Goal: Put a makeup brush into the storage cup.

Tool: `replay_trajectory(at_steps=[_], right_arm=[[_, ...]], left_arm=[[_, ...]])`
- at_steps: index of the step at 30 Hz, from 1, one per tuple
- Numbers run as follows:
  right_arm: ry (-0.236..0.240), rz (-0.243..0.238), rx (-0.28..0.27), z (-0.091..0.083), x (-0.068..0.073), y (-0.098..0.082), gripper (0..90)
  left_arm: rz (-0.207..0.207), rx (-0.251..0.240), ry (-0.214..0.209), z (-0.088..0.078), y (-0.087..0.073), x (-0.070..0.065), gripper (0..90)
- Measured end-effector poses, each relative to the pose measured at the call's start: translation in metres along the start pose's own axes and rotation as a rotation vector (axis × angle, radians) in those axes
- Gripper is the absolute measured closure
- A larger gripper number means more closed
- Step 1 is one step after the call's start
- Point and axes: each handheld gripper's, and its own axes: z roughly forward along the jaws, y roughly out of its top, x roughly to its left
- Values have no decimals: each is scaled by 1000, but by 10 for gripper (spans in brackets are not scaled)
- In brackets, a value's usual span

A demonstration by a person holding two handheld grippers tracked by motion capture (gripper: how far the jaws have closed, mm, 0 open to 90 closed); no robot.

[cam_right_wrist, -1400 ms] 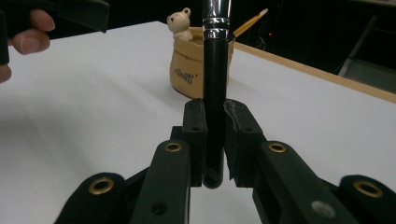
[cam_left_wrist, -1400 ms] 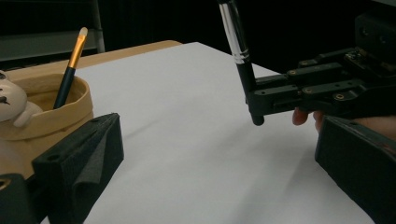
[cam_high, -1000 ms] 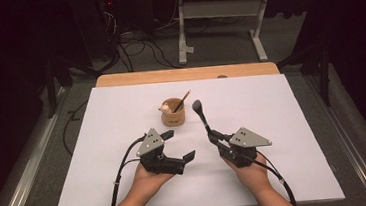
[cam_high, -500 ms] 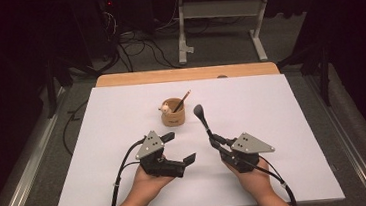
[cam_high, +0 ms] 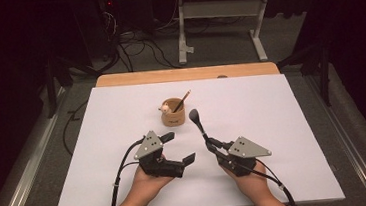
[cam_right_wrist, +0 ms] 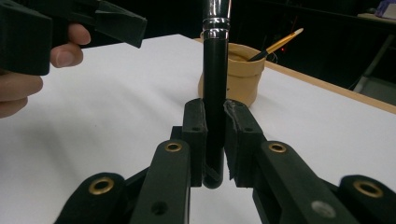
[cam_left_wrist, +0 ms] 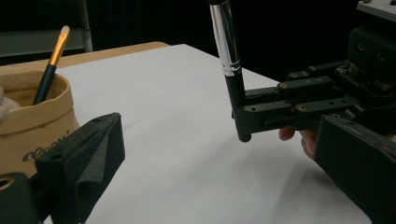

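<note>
R tool (cam_left_wrist: 243,114) clamps brush (cam_left_wrist: 227,56); cup (cam_left_wrist: 35,126) left.

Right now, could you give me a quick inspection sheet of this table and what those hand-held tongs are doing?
Surface: white sheet over a wooden tabletop.
Job's things: black-handled makeup brush with silver ferrule, upright; tan round holder with a yellow-tipped small brush.
Clutter: nothing seen.
Tongs: right tongs shut on the brush handle; left tongs open, empty.
Cables: one trails from each tool; more on the floor.
Surroundings: dark room, grey table frame behind.
</note>
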Motion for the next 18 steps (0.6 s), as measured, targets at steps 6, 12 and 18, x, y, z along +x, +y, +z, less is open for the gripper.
replay_trajectory(at_steps=[6,12,18], right_arm=[[13,-7,5,2,4,-1,815],[28,-15,0,5,10,-1,815],[38,-23,7,6,14,-1,815]], left_arm=[[-5,-6,-1,-1,1,1,27],[-9,-8,-3,-2,1,2,30],[-17,-14,-3,-2,1,3,42]])
